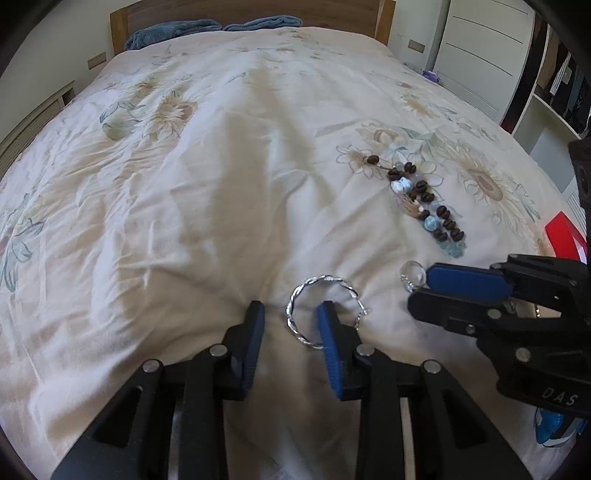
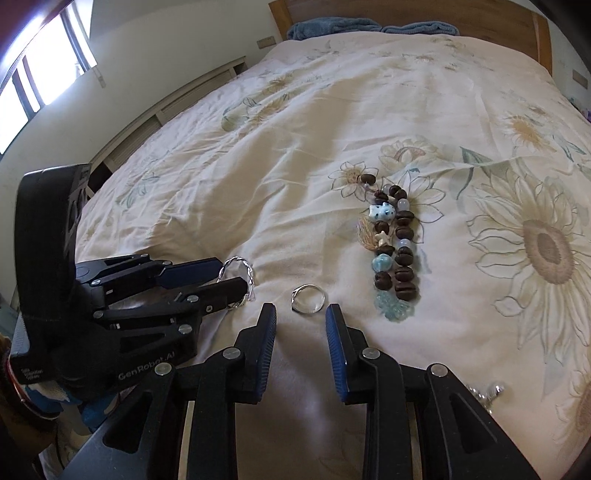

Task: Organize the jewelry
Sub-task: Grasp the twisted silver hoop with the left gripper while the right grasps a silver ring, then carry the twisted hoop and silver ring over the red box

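We hold the left hand-held gripper (image 1: 291, 314) low over the bed (image 1: 207, 177), jaws apart, one finger inside the twisted silver bangle (image 1: 321, 312). Our right hand-held gripper (image 2: 301, 317) hovers parted just before the small ring (image 2: 309, 293), beside the beaded bracelet (image 2: 393, 247).

A bed (image 2: 295, 155) under a cream quilt printed with sunflowers carries the jewelry. Near its front edge lie a twisted silver bangle (image 1: 321, 310) and, to its right, a small silver ring (image 2: 308, 293). Farther right stretches a beaded bracelet (image 2: 395, 243) of brown and blue beads; blue pillows (image 1: 207, 27) rest at the far headboard.
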The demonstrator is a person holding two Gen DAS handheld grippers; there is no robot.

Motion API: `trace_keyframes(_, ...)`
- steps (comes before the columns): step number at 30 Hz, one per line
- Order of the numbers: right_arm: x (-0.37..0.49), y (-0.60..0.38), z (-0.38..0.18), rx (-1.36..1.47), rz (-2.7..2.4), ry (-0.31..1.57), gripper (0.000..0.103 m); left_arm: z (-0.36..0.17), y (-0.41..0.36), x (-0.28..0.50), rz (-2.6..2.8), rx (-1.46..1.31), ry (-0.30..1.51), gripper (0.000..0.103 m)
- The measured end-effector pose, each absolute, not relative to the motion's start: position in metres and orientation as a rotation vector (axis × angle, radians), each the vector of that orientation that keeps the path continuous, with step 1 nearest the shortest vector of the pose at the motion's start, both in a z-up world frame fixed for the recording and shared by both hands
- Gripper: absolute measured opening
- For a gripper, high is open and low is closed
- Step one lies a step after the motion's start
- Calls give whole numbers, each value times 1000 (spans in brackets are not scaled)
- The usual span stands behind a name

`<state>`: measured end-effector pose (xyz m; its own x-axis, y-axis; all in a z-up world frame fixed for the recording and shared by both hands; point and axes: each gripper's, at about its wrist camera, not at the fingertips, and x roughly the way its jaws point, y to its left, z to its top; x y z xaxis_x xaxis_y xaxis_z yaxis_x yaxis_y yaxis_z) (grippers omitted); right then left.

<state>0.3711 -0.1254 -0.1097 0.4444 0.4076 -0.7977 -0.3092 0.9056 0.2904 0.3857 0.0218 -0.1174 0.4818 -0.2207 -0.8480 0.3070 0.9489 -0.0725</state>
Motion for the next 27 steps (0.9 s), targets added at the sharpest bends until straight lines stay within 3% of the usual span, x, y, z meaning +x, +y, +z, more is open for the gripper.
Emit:
trace_keyframes(4,376,-121,-112,96,435,1017,27,-119,23,385,-325,93,1000,24)
trace_keyframes(6,378,-119,-114,83,424,1017,21,-119,22,383,-323,106,985,21)
trace_keyframes(11,379,-114,-115,55,402,1020,20,-114,21,376,-321,120,946,8)
trace_keyframes(27,319,-126,-89,114,442,1017,20,-87,34,319,-336,53,955,5)
